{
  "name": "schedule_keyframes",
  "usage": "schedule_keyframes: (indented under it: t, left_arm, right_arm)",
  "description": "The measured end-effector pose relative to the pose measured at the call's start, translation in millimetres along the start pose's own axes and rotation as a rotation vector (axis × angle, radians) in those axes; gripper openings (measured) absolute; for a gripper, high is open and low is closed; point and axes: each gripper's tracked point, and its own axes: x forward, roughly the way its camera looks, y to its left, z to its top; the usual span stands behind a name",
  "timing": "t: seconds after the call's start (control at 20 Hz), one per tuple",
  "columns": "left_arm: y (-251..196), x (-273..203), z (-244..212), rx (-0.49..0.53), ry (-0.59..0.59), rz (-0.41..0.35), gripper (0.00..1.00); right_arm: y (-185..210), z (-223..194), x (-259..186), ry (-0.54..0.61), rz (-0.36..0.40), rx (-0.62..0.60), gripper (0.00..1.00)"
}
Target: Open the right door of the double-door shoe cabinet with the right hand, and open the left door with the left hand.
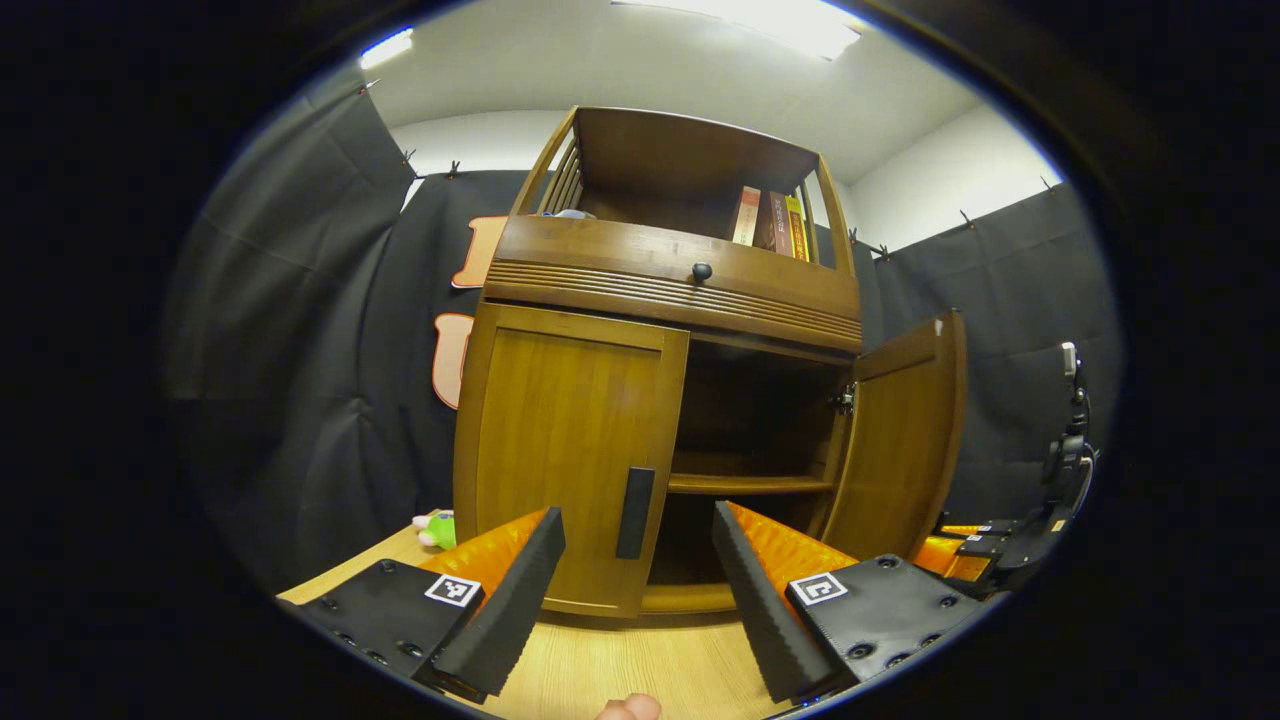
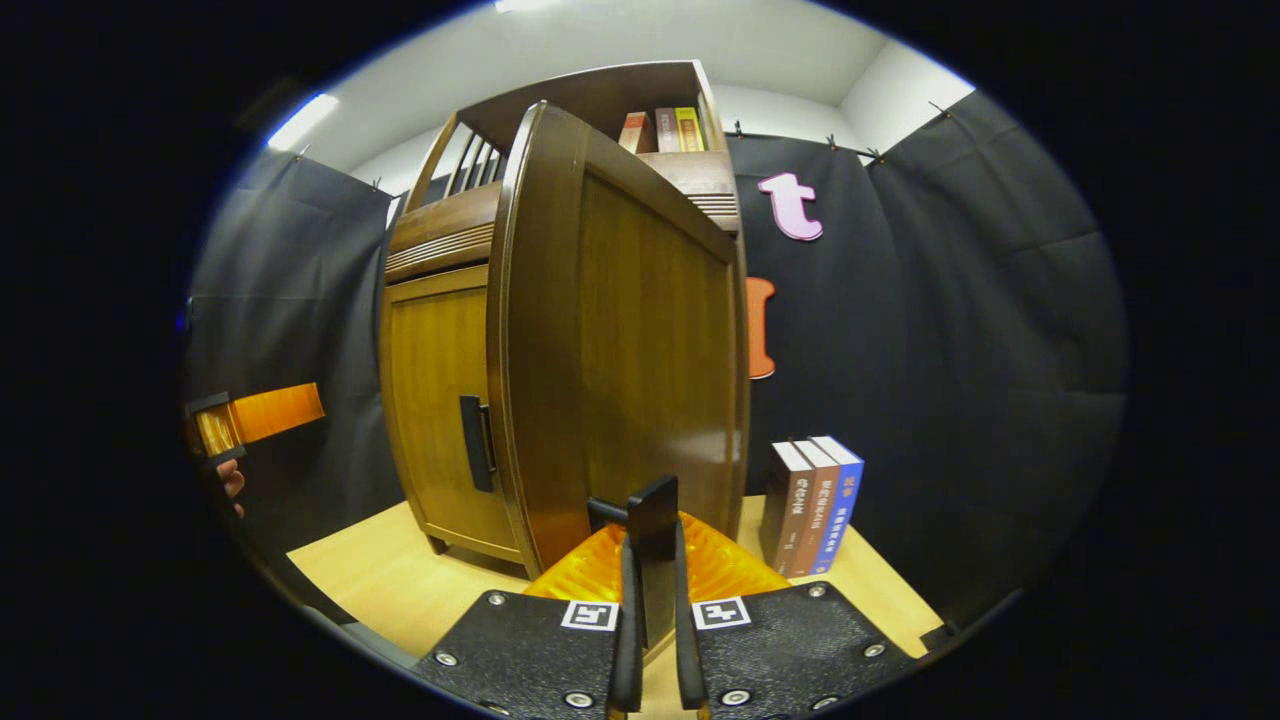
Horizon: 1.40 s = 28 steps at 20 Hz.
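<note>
Your left gripper has its jaws spread wide with nothing between them, hovering over the light wood table. A fingertip pokes in at the bottom edge of the left gripper view.

Straight ahead through that gap is the left door of the shoe cabinet. It's closed, and its dark vertical handle lines up between your fingers, not touched by either.

Your right gripper has its jaws nearly together, both fingers pressed on the right door handle. The right door is swung wide open; in the right gripper view you face its outer panel close up. In the left gripper view the same door stands out to the right, with the right gripper low beside its bottom edge.

Behind the open door, the cabinet interior is dark, with one shelf across it. Above the doors is a drawer front with a round dark knob. The top open shelf holds a few upright books at its right end.

On the table to the cabinet's right, three books stand upright just beside the open door. A small green and pink toy sits at the cabinet's left foot. The other gripper and a hand show at the far left edge of the right gripper view.
</note>
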Motion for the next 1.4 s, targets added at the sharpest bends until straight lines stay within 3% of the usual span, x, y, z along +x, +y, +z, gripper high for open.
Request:
schedule_keyframes:
  t: [0.05, 0.25, 0.3, 0.35, 0.5, 0.55, 0.6, 0.7, 0.8, 1.0, 1.05, 1.1, 1.2, 1.4]
  left_arm:
    - [-0.9, 0.1, -0.5, -0.001, -0.001, 0.001, 0.93]
    - [-0.9, -1.5, -3.3, -0.005, 0.004, 0.01, 0.93]
    - [1.0, -0.9, -3.7, -0.007, 0.006, 0.014, 1.0]
    - [0.8, -1.5, -5.2, -0.01, 0.007, 0.018, 0.93]
    - [4.6, -3.2, -5.7, -0.015, 0.01, 0.034, 0.93]
    - [6.0, -4.1, -5.1, -0.016, 0.009, 0.038, 0.93]
    - [8.1, -5.5, -2.8, -0.016, 0.005, 0.043, 0.93]
    - [13.0, -7.6, -0.3, -0.014, -0.002, 0.055, 0.96]
    - [17.3, -11.6, 0.0, -0.018, -0.003, 0.065, 0.93]
    - [25.1, -16.8, 1.3, -0.041, -0.001, 0.083, 0.96]
    - [27.2, -18.2, 1.0, -0.043, -0.001, 0.088, 0.93]
    - [29.4, -19.8, 1.9, -0.043, -0.001, 0.092, 0.96]
    - [33.2, -22.3, 4.0, -0.038, -0.007, 0.106, 0.93]
    - [38.3, -23.3, 4.7, -0.039, -0.012, 0.118, 0.96]
  right_arm:
    - [-10.0, 0.0, -1.1, 0.002, -0.02, -0.005, 0.12]
    - [-55.2, -1.0, -4.4, 0.017, -0.085, -0.06, 0.05]
    - [-62.0, -0.5, -6.3, 0.016, -0.076, -0.057, 0.03]
    - [-65.0, 0.1, -5.8, 0.012, -0.066, -0.046, 0.01]
    - [-76.6, 2.5, -10.0, -0.013, -0.036, -0.036, 0.01]
    - [-82.3, 1.0, -9.8, -0.019, -0.025, -0.028, 0.11]
    - [-86.5, 0.7, -10.3, -0.022, -0.009, -0.02, 0.01]
    - [-94.8, -0.4, -8.9, -0.024, 0.02, -0.007, 0.01]
    - [-102.7, -1.7, -8.1, -0.03, 0.038, 0.013, 0.01]
    - [-107.2, -3.4, -7.3, -0.03, 0.069, 0.011, 0.01]
    - [-109.7, -4.0, -7.3, -0.027, 0.079, 0.011, 0.02]
    - [-111.7, -4.2, -6.7, -0.025, 0.083, 0.02, 0.02]
    - [-112.1, -3.3, -6.8, -0.027, 0.08, 0.034, 0.02]
    - [-110.0, -6.0, -7.4, -0.012, 0.068, 0.026, 0.02]
